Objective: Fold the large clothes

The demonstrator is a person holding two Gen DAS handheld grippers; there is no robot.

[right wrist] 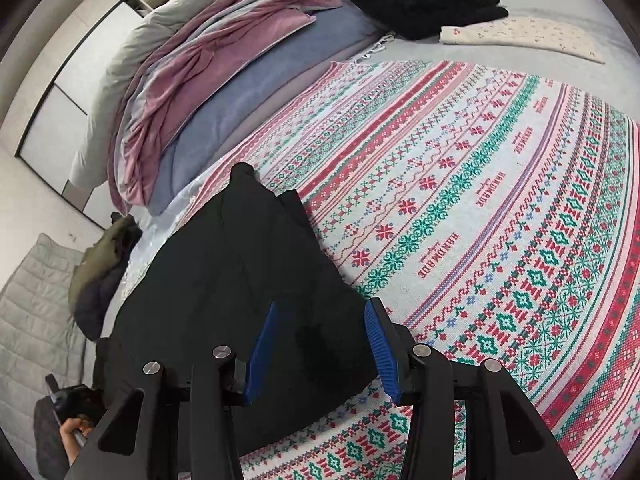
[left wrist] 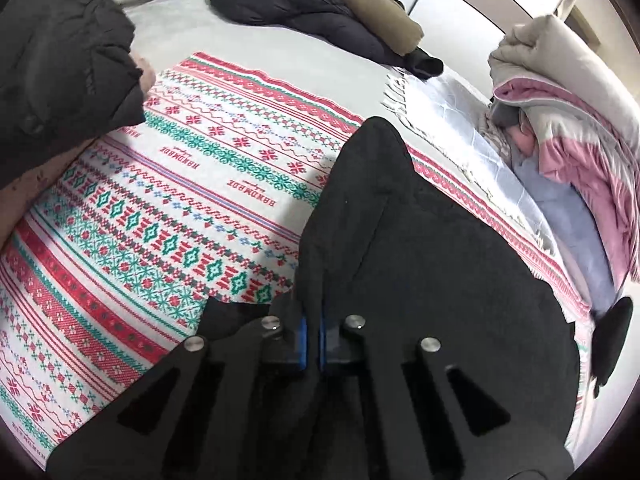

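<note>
Pinching a fold of the black garment point(left wrist: 420, 240), the left tongs point(left wrist: 313, 340) have their blue pads pressed together on the cloth, which runs forward from them across the patterned blanket point(left wrist: 180, 184) on the bed. The right tongs point(right wrist: 326, 344) are spread wide, with the same black garment point(right wrist: 248, 272) lying between and under the pads; no cloth looks caught in them, though dark fabric on dark fabric makes that hard to judge.

The garment sits at the blanket's edge nearest the piled bedding point(right wrist: 192, 92), bunched to a peak and not yet flat. Other dark clothes point(left wrist: 304, 8) lie further up the bed.

To do this step well, the right tongs should probably take an edge or corner level with the left's hold, so both carry the same hem. Then the cloth can be lifted clear, drawn taut between the two grips, and laid onto the open middle of the blanket. Grabbing a single layer matters; a thick fistful would likely leave a twisted fold. The heavy fabric may sag, so a slow, even pull seems wise.
</note>
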